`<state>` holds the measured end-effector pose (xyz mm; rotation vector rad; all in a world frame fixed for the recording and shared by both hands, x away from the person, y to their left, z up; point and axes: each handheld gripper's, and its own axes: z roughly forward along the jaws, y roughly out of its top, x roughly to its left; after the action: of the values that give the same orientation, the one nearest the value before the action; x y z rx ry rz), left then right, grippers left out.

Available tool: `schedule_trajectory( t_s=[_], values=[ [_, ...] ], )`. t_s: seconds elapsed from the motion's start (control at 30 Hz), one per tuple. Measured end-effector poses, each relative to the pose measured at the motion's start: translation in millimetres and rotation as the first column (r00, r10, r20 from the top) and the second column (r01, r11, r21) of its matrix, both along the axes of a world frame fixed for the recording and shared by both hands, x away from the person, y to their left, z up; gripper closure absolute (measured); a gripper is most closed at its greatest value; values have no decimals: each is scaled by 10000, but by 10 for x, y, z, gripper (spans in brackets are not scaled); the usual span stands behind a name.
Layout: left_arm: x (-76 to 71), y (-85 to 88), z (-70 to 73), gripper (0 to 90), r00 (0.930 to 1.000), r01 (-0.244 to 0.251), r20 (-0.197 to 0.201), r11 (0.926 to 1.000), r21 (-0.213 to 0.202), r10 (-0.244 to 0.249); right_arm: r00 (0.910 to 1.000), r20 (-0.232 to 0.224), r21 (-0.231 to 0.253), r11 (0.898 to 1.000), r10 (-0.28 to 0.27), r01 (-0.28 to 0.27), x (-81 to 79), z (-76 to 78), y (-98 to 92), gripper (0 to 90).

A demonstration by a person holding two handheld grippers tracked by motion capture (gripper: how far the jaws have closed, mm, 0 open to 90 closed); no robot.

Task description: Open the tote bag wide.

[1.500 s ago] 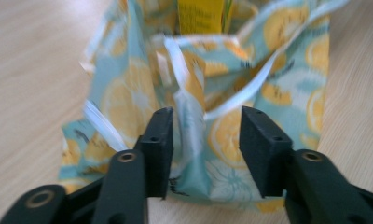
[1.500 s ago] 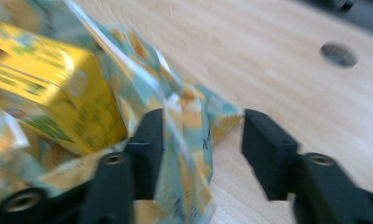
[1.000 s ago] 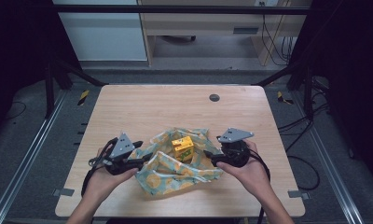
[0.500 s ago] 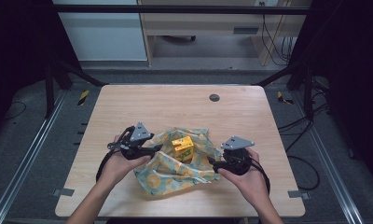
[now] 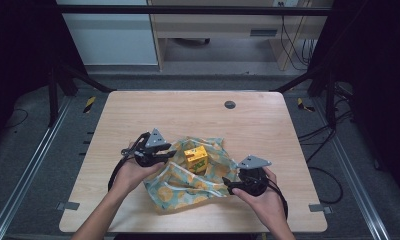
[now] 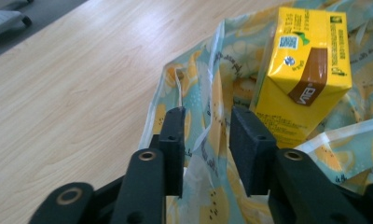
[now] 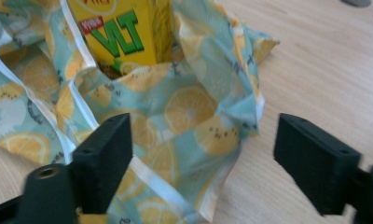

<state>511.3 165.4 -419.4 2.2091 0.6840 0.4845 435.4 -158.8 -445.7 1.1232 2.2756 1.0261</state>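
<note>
**Operator:** Dim lab surroundings, dark frame posts, grey floor with cables. Report the work surface.

**Technician:** Pale wood-grain rectangular table (image 5: 153, 112), one small dark round disc (image 5: 230, 104) near the far edge. Centre-front lies a crumpled teal cloth printed with orange slices, white-edged (image 5: 188, 187). A yellow rectangular drink carton (image 5: 196, 158) stands upright on the cloth, folds rising around it.

**Operator:** Gripper states?

**Technician:** Left gripper (image 6: 207, 133): jaws narrowly apart, straddling a raised cloth edge just beside the carton; not yet clamped. Right gripper (image 7: 201, 154): jaws wide apart, bracketing the cloth's near corner, holding nothing.

**Operator:** Failure modes?

**Technician:** Judgement only. Closing the left jaws could catch the carton's side or miss the thin hem. An uneven pull on the cloth could tip the carton or drag it toward the table edge.
</note>
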Motion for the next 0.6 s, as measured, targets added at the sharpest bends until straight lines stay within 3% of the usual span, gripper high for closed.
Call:
schedule_trajectory(
  t_s=[0.3, 0.4, 0.6],
  values=[
    [57, -6, -61, 838, 9998, -28, -207, 9997, 259, 34, 9985, -524, -150, 9998, 125, -133, -22, -110, -19, 413],
    [78, 14, -74, 882, 9996, -158, -217, 9999, 59, 159, 9978, -617, -311, 9992, 247, -267, -21, -149, -23, 516],
    [87, 59, -87, 897, 9990, -441, -120, 9986, -307, 437, 9950, -804, -497, 9967, 594, -635, 20, -233, -42, 805]
  ],
)
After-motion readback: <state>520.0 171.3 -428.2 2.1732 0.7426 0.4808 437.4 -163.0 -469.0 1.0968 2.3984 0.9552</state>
